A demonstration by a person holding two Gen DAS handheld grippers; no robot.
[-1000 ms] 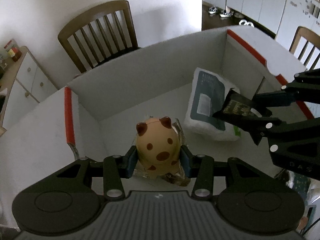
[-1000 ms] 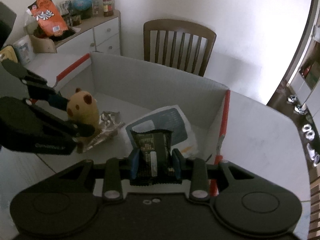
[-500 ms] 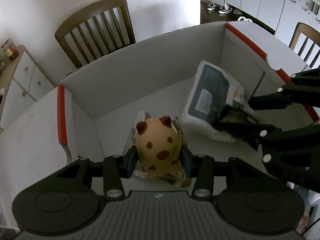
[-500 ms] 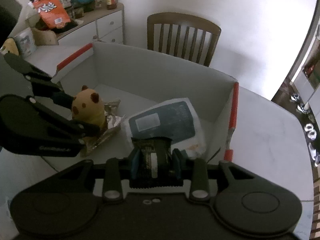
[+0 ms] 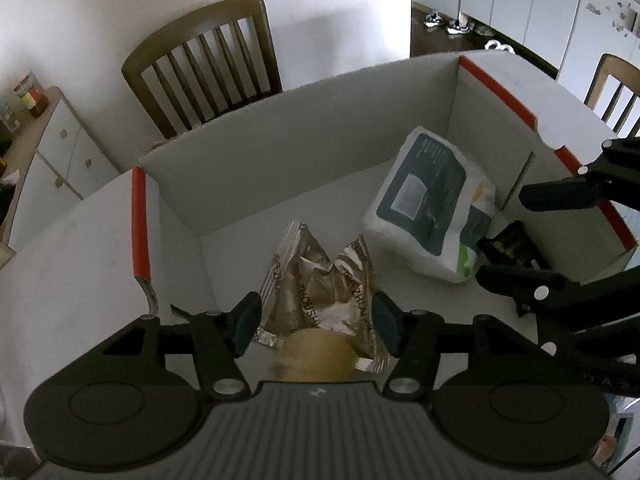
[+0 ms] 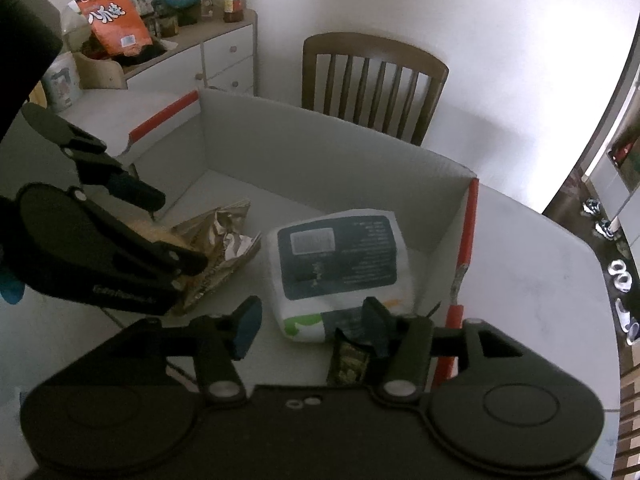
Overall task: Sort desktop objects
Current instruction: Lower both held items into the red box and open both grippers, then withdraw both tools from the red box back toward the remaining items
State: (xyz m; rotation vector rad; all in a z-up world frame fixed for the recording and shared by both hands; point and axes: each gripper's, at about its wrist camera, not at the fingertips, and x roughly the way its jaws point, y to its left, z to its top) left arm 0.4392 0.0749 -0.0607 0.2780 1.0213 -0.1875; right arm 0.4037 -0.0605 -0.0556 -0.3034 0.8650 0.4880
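Both tools are opening: left tool (image 5: 316, 320) drops the spotted toy (image 5: 316, 354), right tool (image 6: 308, 324) the dark packet (image 6: 350, 362); lift straight out of the box (image 5: 320, 128).

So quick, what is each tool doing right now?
Left tool: jaws opening, the spotted toy dropping free.
Right tool: jaws opening, the dark snack packet leaning on one finger.

Black tongs (image 5: 316, 320) with blue pads, silver screws.

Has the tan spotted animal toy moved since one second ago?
Yes. The tan spotted animal toy has dropped from between the opening left tongs and now lies blurred, low against the crumpled gold foil wrapper in the white cardboard box.
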